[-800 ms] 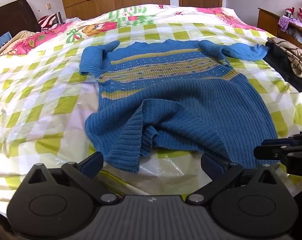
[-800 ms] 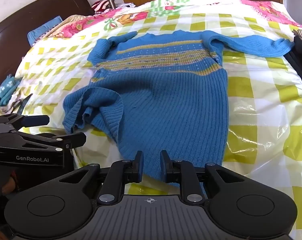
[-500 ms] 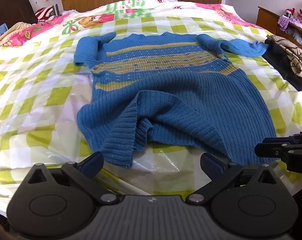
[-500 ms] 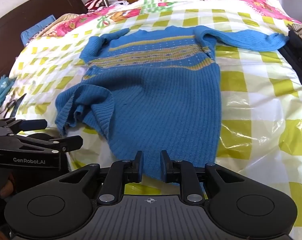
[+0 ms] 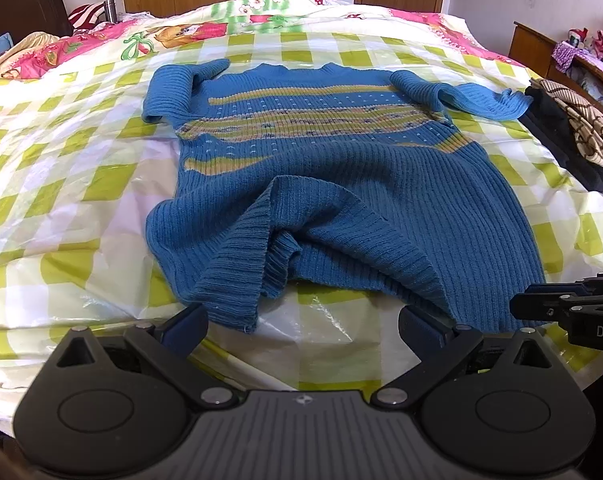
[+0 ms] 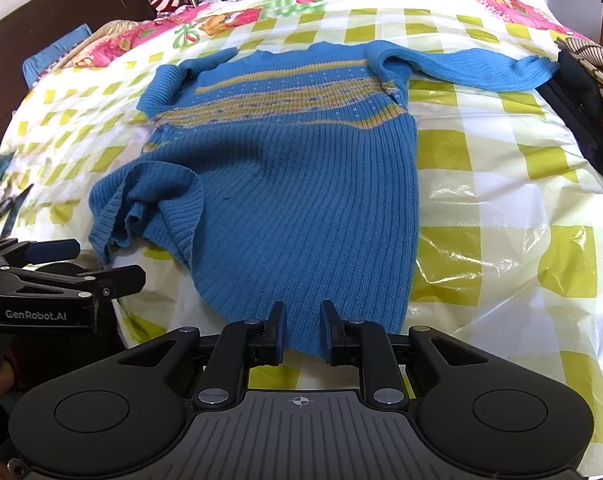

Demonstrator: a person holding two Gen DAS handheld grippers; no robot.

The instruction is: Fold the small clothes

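Note:
A blue knit sweater (image 5: pixel 341 184) with yellow stripes lies face up on the bed, neck far, hem near; it also shows in the right wrist view (image 6: pixel 301 184). Its near left hem corner (image 5: pixel 261 248) is folded over and rumpled. The left sleeve is folded in; the right sleeve (image 6: pixel 473 66) stretches out right. My left gripper (image 5: pixel 301 322) is open wide, just in front of the rumpled hem, holding nothing. My right gripper (image 6: pixel 301 330) has its jaws nearly closed with a narrow gap, at the hem's near edge; whether it pinches the cloth is unclear.
The bed is covered with a green-and-white checked plastic sheet (image 5: pixel 81 184). Dark and plaid clothes (image 5: pixel 573 140) are piled at the right edge. A dark headboard (image 6: pixel 61 4) and pillows stand at the far left. Small items (image 6: pixel 5 200) lie at the left edge.
Both grippers have moved slightly forward and lower toward the sweater's hem. The sweater has not moved. Jaw openings are unchanged.

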